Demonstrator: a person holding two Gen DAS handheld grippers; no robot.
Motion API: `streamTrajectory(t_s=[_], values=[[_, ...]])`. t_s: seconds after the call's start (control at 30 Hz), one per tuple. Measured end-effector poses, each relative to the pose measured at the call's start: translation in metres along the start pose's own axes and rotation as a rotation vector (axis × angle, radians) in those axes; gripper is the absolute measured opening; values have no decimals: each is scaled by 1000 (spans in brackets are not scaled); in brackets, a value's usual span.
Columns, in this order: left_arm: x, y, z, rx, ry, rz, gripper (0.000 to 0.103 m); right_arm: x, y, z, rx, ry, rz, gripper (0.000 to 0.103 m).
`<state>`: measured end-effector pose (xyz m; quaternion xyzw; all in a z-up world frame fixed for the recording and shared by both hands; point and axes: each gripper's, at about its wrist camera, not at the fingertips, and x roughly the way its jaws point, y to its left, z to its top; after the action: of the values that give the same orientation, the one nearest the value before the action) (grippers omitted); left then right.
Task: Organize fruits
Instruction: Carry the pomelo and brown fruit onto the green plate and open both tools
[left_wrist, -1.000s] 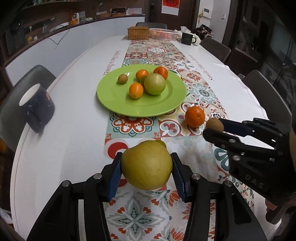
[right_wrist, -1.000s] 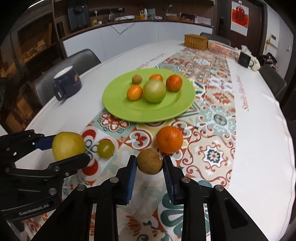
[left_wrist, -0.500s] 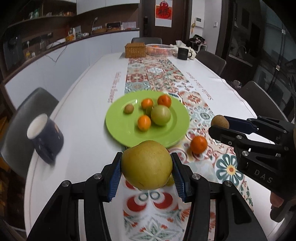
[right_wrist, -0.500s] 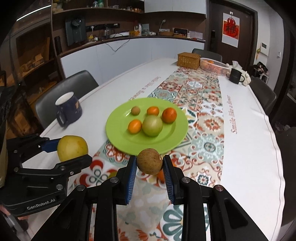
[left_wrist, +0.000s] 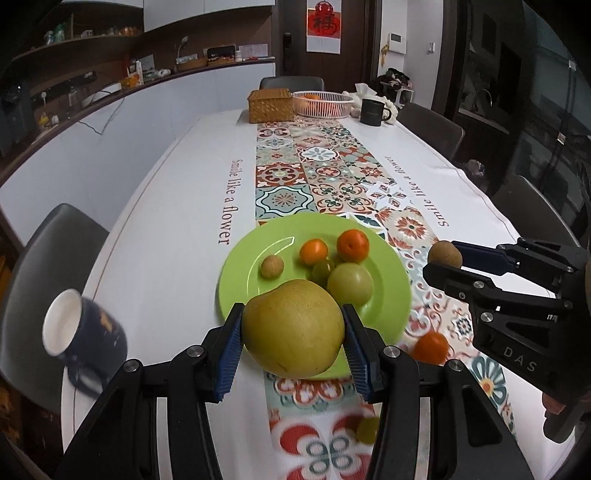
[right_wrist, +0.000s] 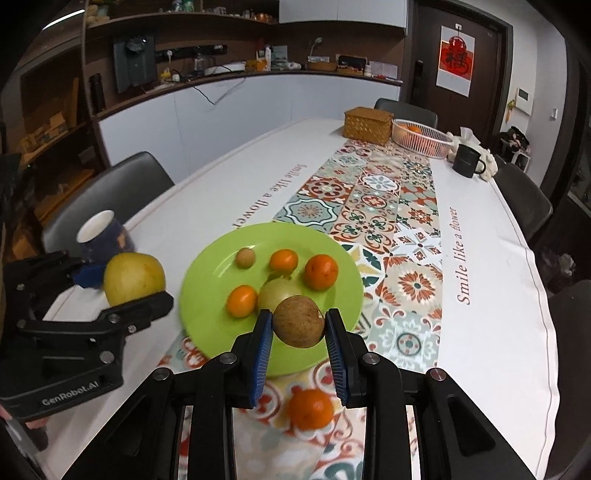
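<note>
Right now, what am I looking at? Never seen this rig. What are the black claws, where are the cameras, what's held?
No robot: a person holds two hand-held grippers, each with a fisheye camera looking along its fingers. The left gripper, seen from its own camera, clamps a large yellow pear. The right gripper clamps a small brown fruit. Each view shows the other gripper at its edge. On the table sits a green plate of fruit; an orange and a blue mug lie off it.
</note>
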<state>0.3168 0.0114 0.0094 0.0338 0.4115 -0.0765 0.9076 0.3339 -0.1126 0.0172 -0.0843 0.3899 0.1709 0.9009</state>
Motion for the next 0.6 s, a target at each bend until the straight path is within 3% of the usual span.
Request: streamTrajectory(t_s=[0.27, 0.6], values=[[50, 12, 19, 1, 67, -4, 50, 46, -17, 21, 24, 86, -8, 30], [92, 17, 23, 13, 140, -1, 50, 87, -28, 21, 48, 150, 15, 30]])
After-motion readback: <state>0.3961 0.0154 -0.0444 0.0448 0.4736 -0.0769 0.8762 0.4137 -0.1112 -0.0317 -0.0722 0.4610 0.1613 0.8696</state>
